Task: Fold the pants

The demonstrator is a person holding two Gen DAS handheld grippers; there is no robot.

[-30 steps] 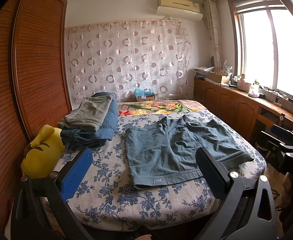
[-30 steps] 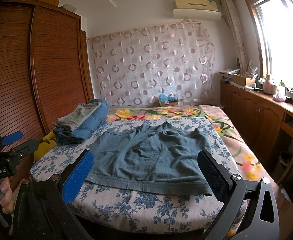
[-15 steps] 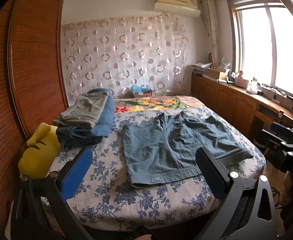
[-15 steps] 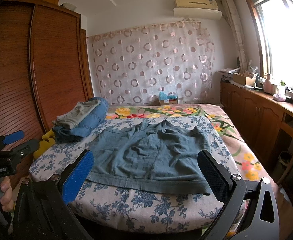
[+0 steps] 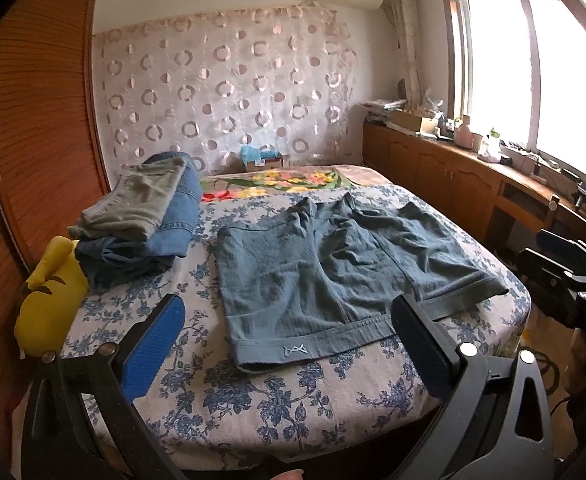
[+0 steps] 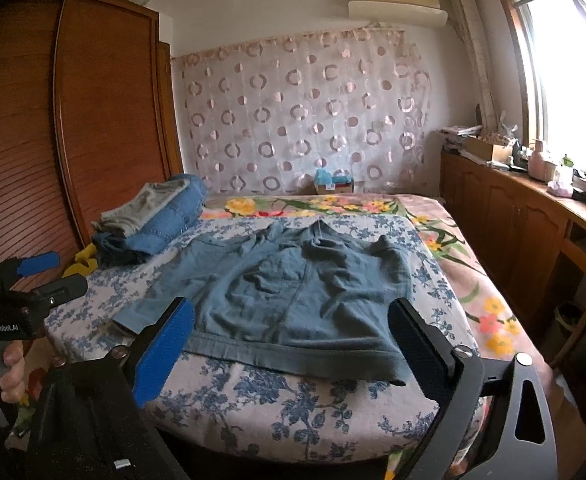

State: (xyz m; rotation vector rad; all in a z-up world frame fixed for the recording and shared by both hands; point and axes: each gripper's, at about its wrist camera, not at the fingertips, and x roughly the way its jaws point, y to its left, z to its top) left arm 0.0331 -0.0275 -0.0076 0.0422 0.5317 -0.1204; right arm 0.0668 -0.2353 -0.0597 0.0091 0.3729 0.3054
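A bedroom is seen, with a wooden wardrobe [image 6: 105, 120] along one side, a circle-patterned curtain [image 5: 229, 92] on the far wall and a bright window [image 5: 533, 68] above a long wooden counter [image 6: 525, 208]. Most of the view is filled by the bed [image 5: 277, 396], which is covered with a blue-flowered sheet.

The pants [image 5: 333, 272] (a short, blue-grey pair) are spread flat across the near half of the bed, unfolded, with the waistband toward the far end and one hem lying along the bed's near edge. In the right wrist view the same pants [image 6: 289, 300] are seen reaching the near edge, a hem hanging slightly over it.

A pile [image 5: 145, 216] of folded clothes is stacked by the bed's wardrobe-side edge, well apart from the pants. A yellow toy [image 5: 49, 304] is wedged at that edge, just beside the pile. A small box [image 5: 263, 158] is set at the far end of the bed.

The left gripper [image 5: 289, 332] is held before the bed's near edge, its jaws wide apart and nothing between them. The right gripper [image 6: 293, 340] is likewise held short of the near edge, jaws apart and empty. No cloth is touched by either.
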